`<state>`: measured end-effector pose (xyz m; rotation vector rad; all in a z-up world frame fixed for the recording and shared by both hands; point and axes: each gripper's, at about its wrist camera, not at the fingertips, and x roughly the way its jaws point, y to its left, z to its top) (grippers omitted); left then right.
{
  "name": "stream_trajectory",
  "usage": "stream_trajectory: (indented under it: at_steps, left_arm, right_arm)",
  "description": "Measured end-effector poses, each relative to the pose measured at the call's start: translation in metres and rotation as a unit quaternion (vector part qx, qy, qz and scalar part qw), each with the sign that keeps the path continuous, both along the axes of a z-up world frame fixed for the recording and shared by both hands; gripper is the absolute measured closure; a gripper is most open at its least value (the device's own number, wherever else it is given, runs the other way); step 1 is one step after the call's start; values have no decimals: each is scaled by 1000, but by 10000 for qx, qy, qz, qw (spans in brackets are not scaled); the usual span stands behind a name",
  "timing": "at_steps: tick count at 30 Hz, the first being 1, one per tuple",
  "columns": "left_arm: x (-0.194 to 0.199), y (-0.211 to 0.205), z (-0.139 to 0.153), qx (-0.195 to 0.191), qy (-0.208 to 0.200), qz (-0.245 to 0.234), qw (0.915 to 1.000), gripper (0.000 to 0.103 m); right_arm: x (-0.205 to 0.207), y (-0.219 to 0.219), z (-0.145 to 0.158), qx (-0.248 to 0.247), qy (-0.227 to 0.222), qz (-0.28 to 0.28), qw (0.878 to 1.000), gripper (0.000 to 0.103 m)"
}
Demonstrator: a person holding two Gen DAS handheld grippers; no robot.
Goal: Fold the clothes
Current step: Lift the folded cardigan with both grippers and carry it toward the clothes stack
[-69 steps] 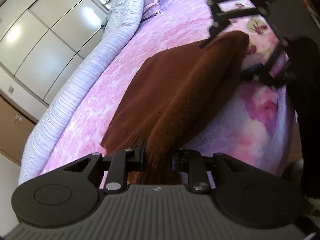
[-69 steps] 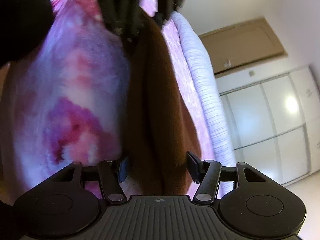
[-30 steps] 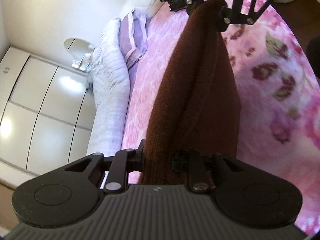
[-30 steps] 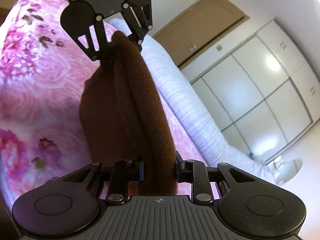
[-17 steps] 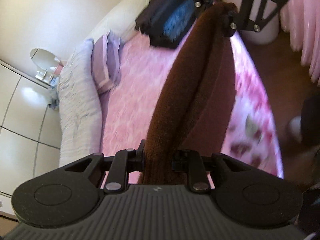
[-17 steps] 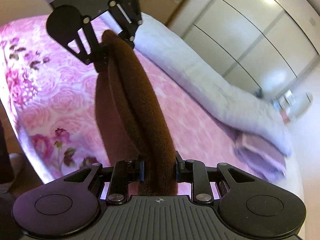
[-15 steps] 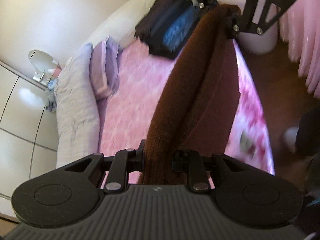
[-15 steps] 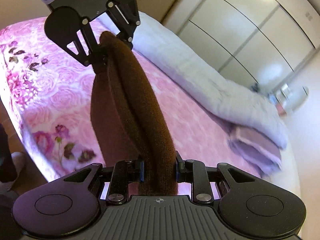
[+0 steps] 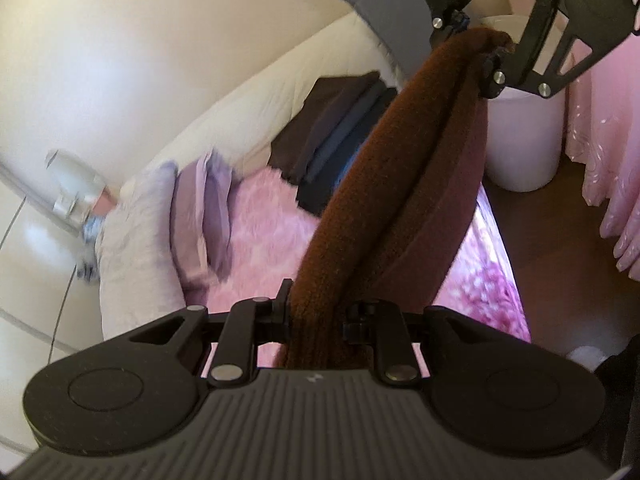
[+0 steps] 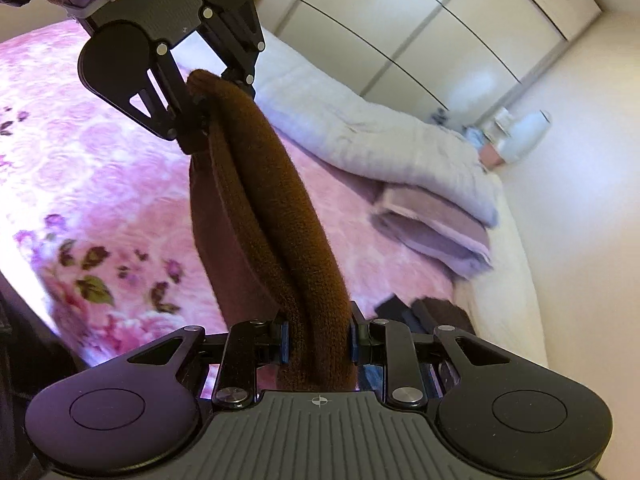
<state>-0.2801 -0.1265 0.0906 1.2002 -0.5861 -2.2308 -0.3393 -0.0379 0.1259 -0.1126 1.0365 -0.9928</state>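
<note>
The brown sweater point(image 9: 384, 184) stretches between both tools; the left gripper point(image 9: 316, 316) pinches its near end; the right gripper point(image 10: 316, 340) pinches the far end.

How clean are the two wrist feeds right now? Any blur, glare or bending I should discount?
Left wrist view: the brown sweater and left tool are sharp; the pillows behind smear with motion. Right wrist view: the sweater and right tool are crisp, the flowered blanket is washed out near the left edge, and the wardrobe doors carry glare and bow from the fisheye.
</note>
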Motion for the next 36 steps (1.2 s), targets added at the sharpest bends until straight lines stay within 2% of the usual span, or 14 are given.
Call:
stream_trajectory:
  at_steps: [8, 15, 19, 25, 29, 30, 33, 36]
  left_arm:
    - [-52, -58, 5, 1, 272, -929, 9953, 84]
    - [-127, -115, 1, 42, 297, -1481, 9885, 84]
    - [-190, -168, 1, -5, 299, -1483, 9885, 84]
    - [-293, -264, 20, -366, 320, -1190, 9917, 84]
    - [-342, -313, -9, -381, 261, -947, 9944, 84]
    - [-354, -325, -17, -379, 243, -888, 9950, 84]
    - [-389, -359, -41, -371, 187, -709, 9966, 84]
    - [-405, -363, -120, 136, -404, -642, 9970, 84]
  right_arm:
    - [-41, -36, 14, 13, 83, -1003, 9949, 78]
    - [-104, -82, 12, -18, 287, -1538, 9877, 78]
    - [-160, -126, 5, -118, 399, -1524, 9874, 78]
    - [-289, -234, 2, -505, 677, -1150, 9898, 78]
    - [-363, -303, 7, -1136, 897, -952, 9849, 77]
    - [-375, -315, 0, -1237, 944, -875, 9839, 76]
    - [-405, -344, -50, -1205, 989, -634, 9857, 76]
    - [-417, -359, -134, -535, 1001, -443, 9925, 76]
